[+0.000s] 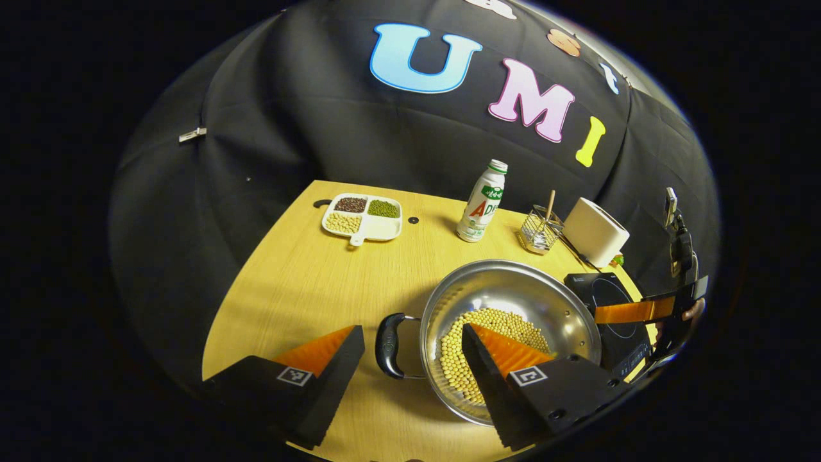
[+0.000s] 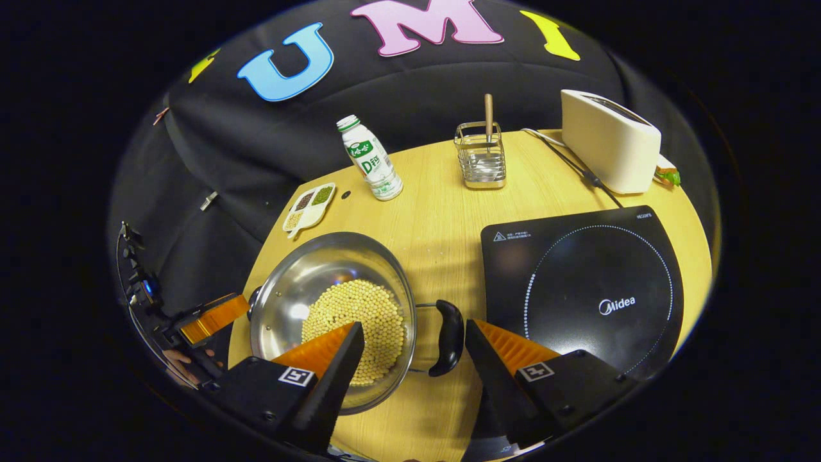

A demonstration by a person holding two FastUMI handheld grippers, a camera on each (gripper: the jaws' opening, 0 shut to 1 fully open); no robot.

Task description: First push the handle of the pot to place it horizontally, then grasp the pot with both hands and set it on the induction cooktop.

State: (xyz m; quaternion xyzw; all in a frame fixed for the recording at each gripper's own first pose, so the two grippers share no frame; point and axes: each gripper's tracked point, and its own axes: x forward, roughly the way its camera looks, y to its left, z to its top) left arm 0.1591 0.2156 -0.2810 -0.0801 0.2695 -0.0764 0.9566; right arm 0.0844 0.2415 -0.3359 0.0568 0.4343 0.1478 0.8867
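A steel pot [image 1: 513, 289] holding yellow beans [image 1: 494, 346] stands on the wooden table. One black side handle [image 1: 388, 345] lies between the fingers of my open left gripper [image 1: 410, 350], untouched. In the right gripper view the same pot [image 2: 321, 282] is at the left, and its other black handle [image 2: 448, 337] lies between the fingers of my open right gripper [image 2: 414, 346]. The black induction cooktop [image 2: 584, 289] lies flat to the right of the pot, a little apart from it. The cooktop [image 1: 609, 308] also shows behind the pot in the left gripper view, with the right gripper's orange finger [image 1: 632, 311] over it.
At the back stand a white divided dish of beans [image 1: 362, 218], a white bottle [image 2: 371, 159], a wire utensil holder [image 2: 481, 157] and a white toaster [image 2: 609, 141] with its cord across the table. Bare table lies between the pot and these.
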